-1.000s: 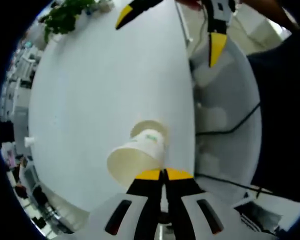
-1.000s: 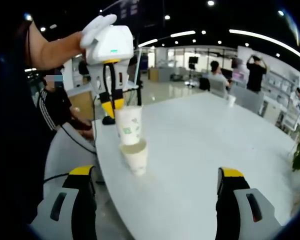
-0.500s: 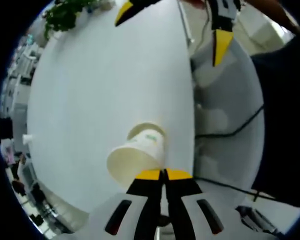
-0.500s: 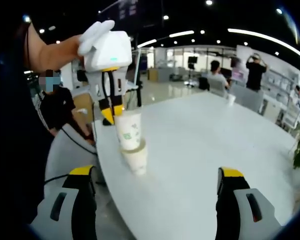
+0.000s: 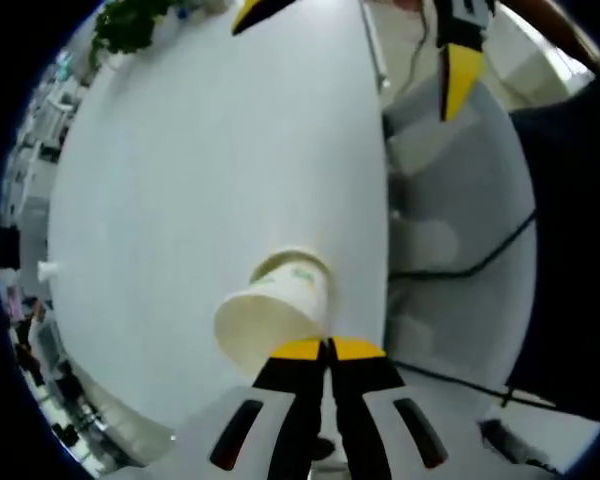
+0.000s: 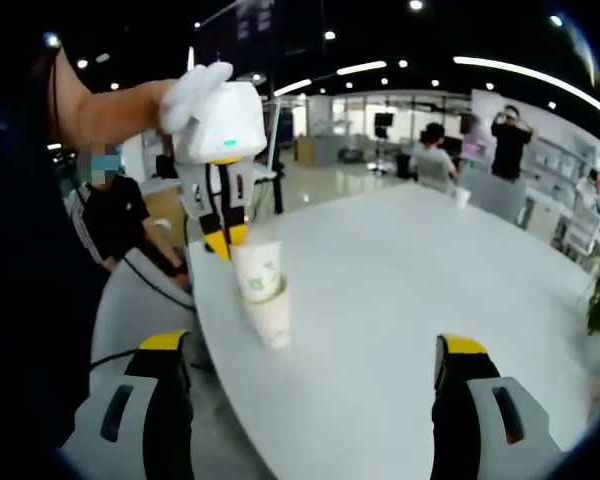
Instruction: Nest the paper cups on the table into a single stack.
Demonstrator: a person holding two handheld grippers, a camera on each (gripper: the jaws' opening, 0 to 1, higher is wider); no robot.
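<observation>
My left gripper (image 5: 327,348) is shut on the rim of a white paper cup (image 5: 270,315) with green print. It holds the cup partly inside a second cup (image 5: 292,262) that stands on the white table (image 5: 200,160) near its edge. In the right gripper view a hand holds that left gripper (image 6: 226,238) above the two cups, the upper cup (image 6: 258,272) sunk some way into the lower cup (image 6: 272,320). My right gripper (image 6: 310,350) is open, its jaws wide apart and nothing between them, well short of the cups. Its yellow fingertips (image 5: 458,80) show at the top of the left gripper view.
The table edge runs close beside the cups, with a grey chair (image 5: 450,220) and a black cable past it. A small cup (image 6: 464,198) stands at the far end of the table and a green plant (image 5: 130,25) beyond. A seated person (image 6: 110,215) and others are behind.
The left gripper has lowered its cup further into the standing cup. The right gripper stays open in place.
</observation>
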